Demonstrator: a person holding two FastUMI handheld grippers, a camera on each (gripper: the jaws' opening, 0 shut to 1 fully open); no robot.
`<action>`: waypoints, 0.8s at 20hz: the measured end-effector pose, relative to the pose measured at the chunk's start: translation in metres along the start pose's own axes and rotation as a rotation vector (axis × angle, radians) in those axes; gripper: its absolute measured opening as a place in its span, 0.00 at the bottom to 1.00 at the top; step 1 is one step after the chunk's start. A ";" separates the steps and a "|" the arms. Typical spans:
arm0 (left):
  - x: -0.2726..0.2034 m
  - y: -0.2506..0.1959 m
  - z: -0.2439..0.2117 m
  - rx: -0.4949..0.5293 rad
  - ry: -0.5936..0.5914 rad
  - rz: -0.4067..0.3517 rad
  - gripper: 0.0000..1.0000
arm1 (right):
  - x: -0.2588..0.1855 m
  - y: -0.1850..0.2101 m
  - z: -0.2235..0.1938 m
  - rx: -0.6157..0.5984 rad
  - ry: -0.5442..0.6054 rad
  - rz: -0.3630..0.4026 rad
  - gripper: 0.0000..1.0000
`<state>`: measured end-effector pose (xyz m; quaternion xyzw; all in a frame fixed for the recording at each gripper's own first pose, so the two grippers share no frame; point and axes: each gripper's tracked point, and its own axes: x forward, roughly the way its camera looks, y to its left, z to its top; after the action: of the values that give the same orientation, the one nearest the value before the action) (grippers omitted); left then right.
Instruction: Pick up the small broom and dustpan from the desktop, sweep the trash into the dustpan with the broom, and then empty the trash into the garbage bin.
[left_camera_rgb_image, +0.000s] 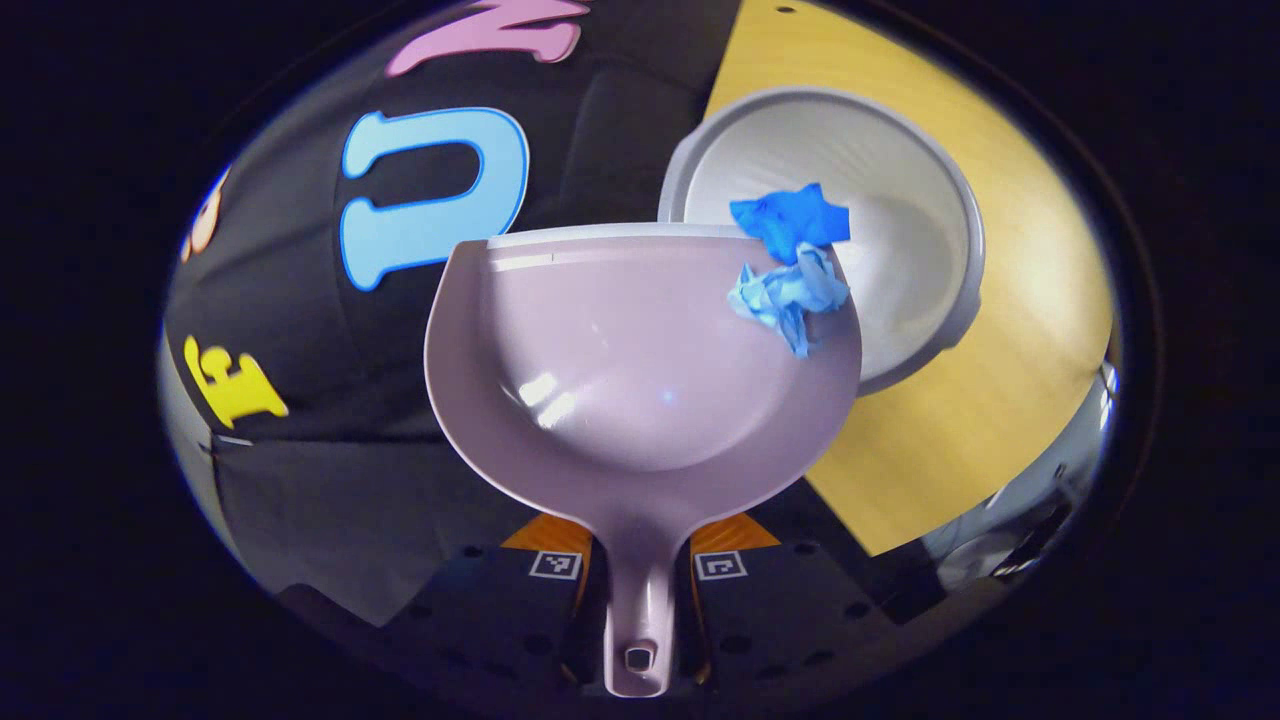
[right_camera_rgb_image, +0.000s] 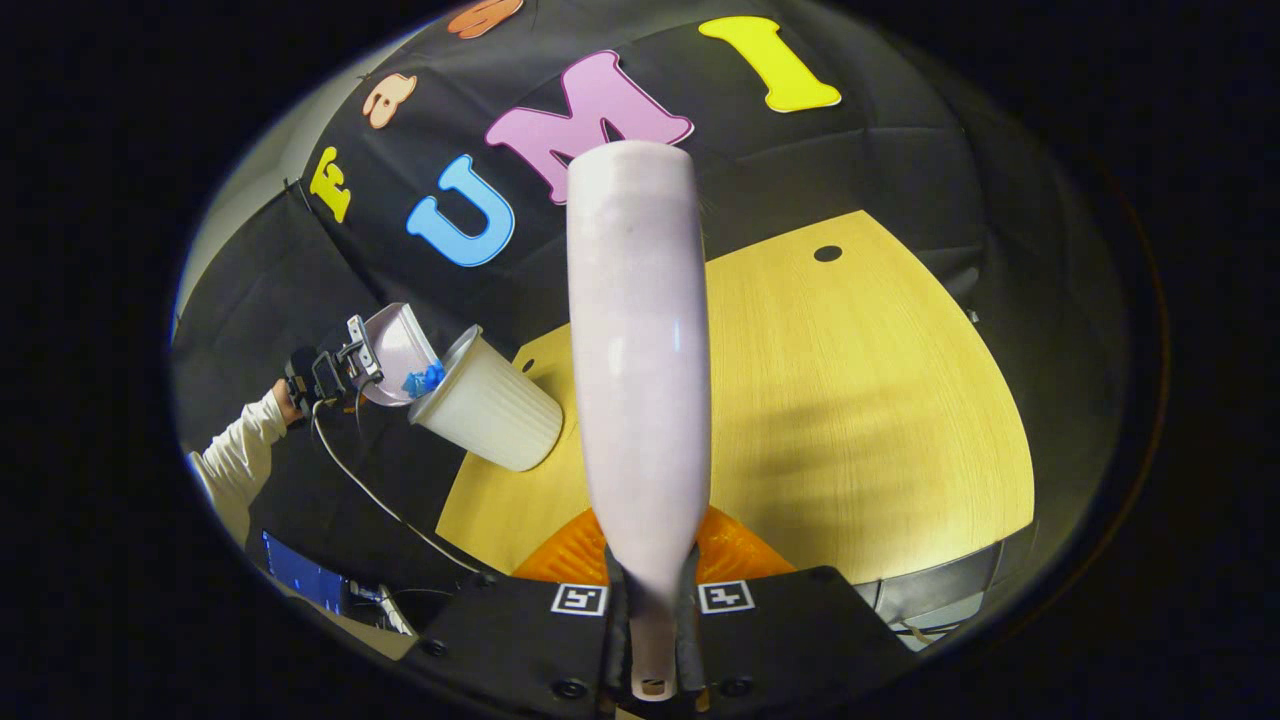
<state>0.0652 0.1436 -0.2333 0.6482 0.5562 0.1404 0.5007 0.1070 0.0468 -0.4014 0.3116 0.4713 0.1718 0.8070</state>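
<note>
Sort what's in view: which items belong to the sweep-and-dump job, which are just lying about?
Job items:
- dustpan, held by the left gripper
- blue trash wads at the dustpan's lip
- white garbage bin
- broom, held by the right gripper

Just around:
- wooden desktop
- cable

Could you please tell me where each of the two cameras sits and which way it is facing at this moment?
Left gripper view: rides the left gripper, looking along the glossy pale-pink plastic dustpan with crumpled blue paper scraps, down into the white ribbed plastic bin.
Right gripper view: rides the right gripper, looking along the pale-pink broom over the yellow wooden table; a white sleeve shows at far left.
Shared: dustpan, scraps, bin, table.
</note>
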 end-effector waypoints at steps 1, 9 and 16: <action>0.000 0.004 -0.001 0.044 0.009 0.027 0.25 | 0.001 0.001 -0.002 0.000 0.007 0.006 0.18; 0.012 0.027 -0.011 0.264 -0.057 0.317 0.25 | 0.011 0.003 -0.003 -0.042 0.049 0.020 0.18; -0.025 0.018 0.033 -0.322 -0.364 0.099 0.25 | 0.000 0.012 0.005 -0.120 0.055 -0.034 0.19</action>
<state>0.0915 0.1075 -0.2251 0.6008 0.3950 0.1324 0.6823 0.1116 0.0544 -0.3920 0.2498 0.4873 0.1947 0.8137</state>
